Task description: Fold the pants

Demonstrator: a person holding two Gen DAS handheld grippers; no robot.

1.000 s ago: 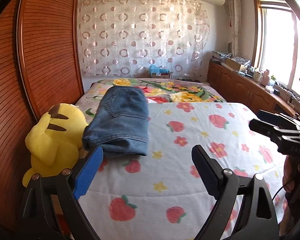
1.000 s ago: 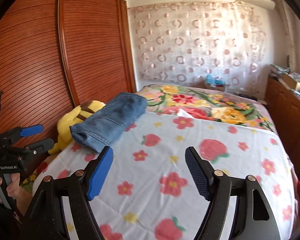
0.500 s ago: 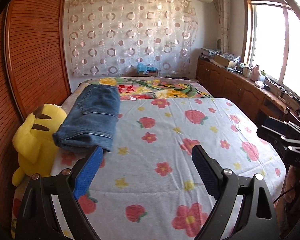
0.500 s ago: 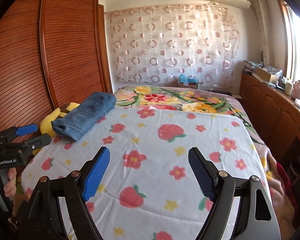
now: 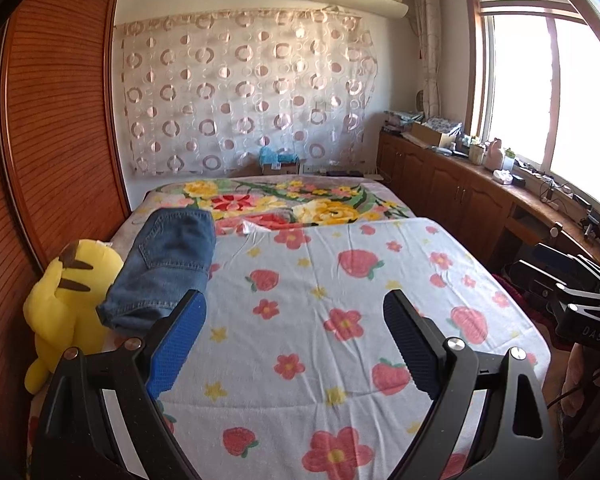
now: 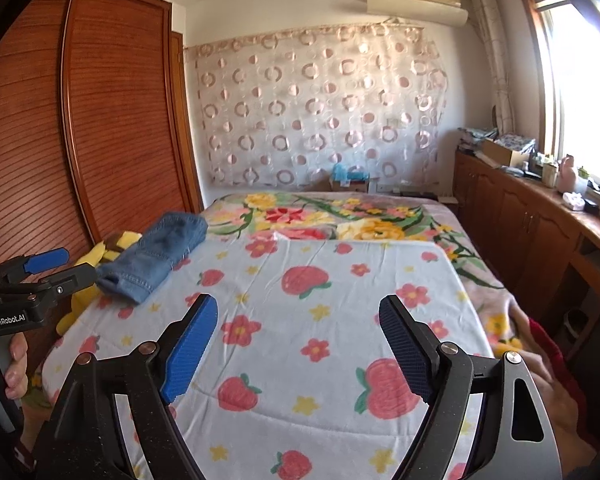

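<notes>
Left gripper (image 5: 294, 320): jaws stand wide apart with nothing between them; only the bedspread shows in the gap. It hangs above the near part of the bed, touching nothing.
Left gripper, seen from the right wrist: at the left edge, its blue-tipped finger and black finger clearly parted, a hand (image 6: 4, 372) wrapped round the handle.
Right gripper (image 6: 298, 326): jaws spread wide, nothing held; it hovers over the near end of the bedspread, clear of the cloth.
Right gripper, seen from the left wrist: only partly in frame at the right edge, black fingers pointing toward the bed.
Pants (image 5: 166, 264): blue jeans, folded into a compact rectangular bundle, lying on the left side of the bed, well apart from both grippers.
Plush toy (image 5: 66, 312): yellow, just beside the jeans on their left, against the wooden wardrobe (image 5: 56, 120).
Bedspread (image 5: 320, 340): white with strawberries and flowers, covering the near part of the bed; a floral blanket (image 5: 284, 204) lies beyond it.
Far wall: a curtain (image 5: 244, 96) with ring patterns.
</notes>
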